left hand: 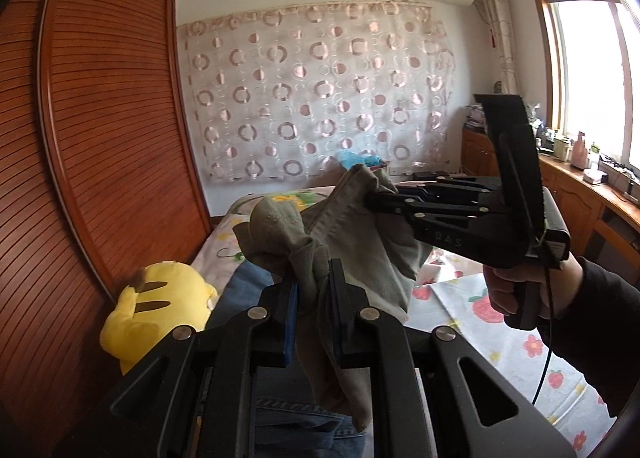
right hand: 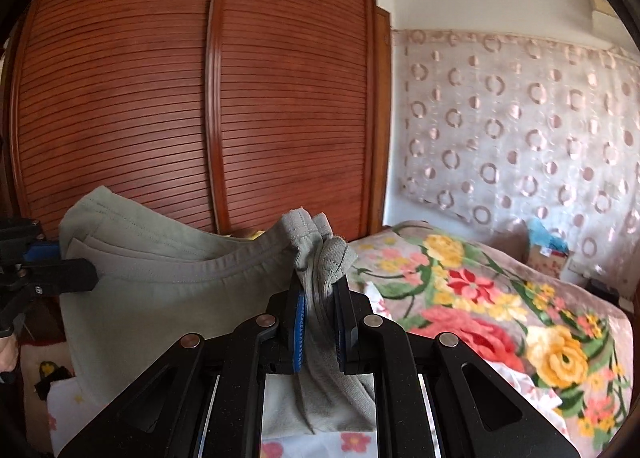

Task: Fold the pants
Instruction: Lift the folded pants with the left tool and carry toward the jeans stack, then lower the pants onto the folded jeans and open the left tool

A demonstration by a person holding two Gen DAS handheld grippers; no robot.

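We read faint lettering, perhaps "OAS", on the right tongs (left hand: 370, 200). We log grey-green pants (right hand: 160, 274) held in the air above the bed (right hand: 500, 298), both the right and the left tongs (left hand: 312, 298) clamped on bunched cloth. Nearby: yellow plush toy (left hand: 152, 310), louvred wardrobe (right hand: 200, 98), circle-patterned curtain (left hand: 312, 90).

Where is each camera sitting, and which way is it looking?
Left wrist view: sits on the left claw, looks across the bed toward the curtain and window; shows the right claw and right hand.
Right wrist view: sits on the right claw, looks at the wardrobe; the left claw shows at the left edge.
Both views share the gray pants, pinched by both claws, plus wardrobe, curtain and bed.
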